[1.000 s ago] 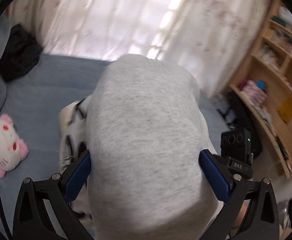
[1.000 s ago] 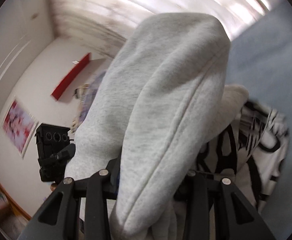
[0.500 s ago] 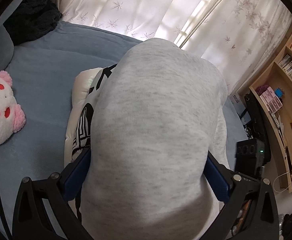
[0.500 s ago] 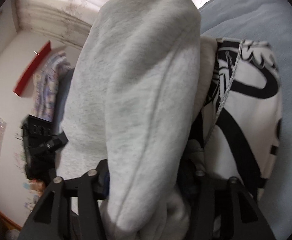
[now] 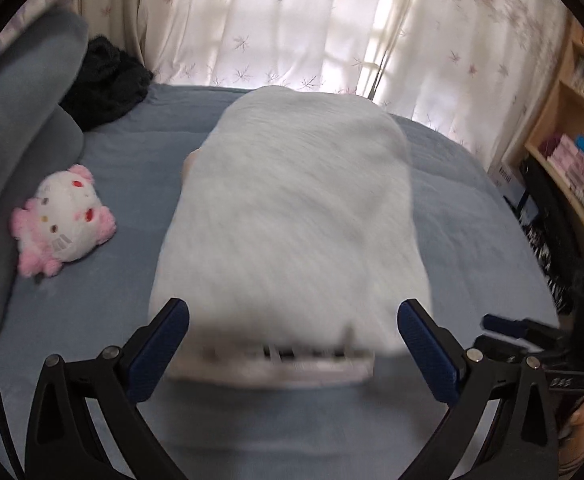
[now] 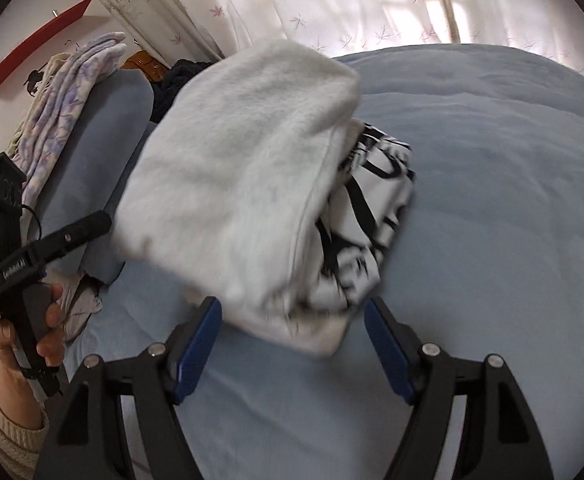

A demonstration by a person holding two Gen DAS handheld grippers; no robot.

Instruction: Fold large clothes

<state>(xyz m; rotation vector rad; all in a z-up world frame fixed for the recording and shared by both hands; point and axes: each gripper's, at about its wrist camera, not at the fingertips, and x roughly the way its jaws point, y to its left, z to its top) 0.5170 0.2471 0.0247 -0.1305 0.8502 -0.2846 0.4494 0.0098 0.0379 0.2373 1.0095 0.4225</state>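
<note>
In the left wrist view, a plush sits at left on the bed, below a dark heap at upper left. The folded sweatshirt fills the centre, its long axis running from the bottom of the frame up toward the curtain. The left gripper spreads wide at its near edge, holding nothing. In the right wrist view, the sweatshirt slants from lower centre to upper centre, and the right gripper gapes wide, empty.
</note>
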